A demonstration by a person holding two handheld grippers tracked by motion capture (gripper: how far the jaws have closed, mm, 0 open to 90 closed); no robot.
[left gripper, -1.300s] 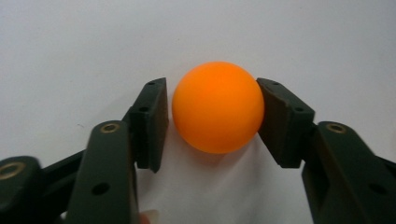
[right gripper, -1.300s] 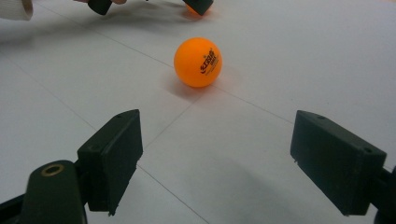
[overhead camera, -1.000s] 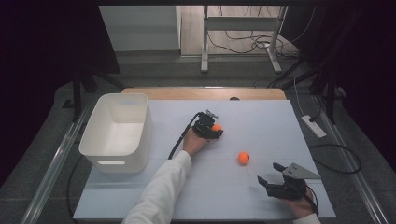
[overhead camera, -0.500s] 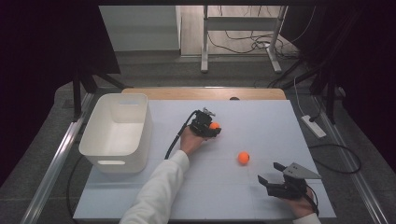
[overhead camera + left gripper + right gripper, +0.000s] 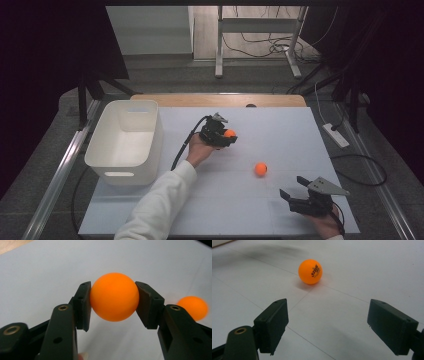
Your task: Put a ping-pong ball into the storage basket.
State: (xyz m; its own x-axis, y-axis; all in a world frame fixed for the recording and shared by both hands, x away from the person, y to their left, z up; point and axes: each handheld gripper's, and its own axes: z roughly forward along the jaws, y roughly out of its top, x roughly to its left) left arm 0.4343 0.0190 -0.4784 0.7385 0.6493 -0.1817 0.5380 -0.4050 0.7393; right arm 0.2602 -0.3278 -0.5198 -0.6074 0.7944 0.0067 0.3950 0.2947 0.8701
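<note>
Holding now: the left tool (image 5: 223, 136) is clamped on an orange ball (image 5: 114, 296), one pad on each side of it, over the middle of the white surface (image 5: 280, 130).
Free ball: a second orange ball (image 5: 260, 169) lies loose on the surface, apart from both tools.
Right tool: the right tool (image 5: 295, 198) rests near the surface's front right corner, jaws spread wide with nothing between them.
Key relation: the white bin (image 5: 98, 156) stands to the left of the left tool, well apart from it, while the loose ball (image 5: 310, 271) lies straight ahead of the right tool's gap, so the right hand looks nearer to it.
Ball shape: round, no long axis, so any approach angle should serve.
Likely step: carrying the gripped ball leftward to the bin, as a judgement.
Hard to make out: the second ball is blurred at the right edge of the left gripper view; whether the gripped ball touches the surface cannot be told.
</note>
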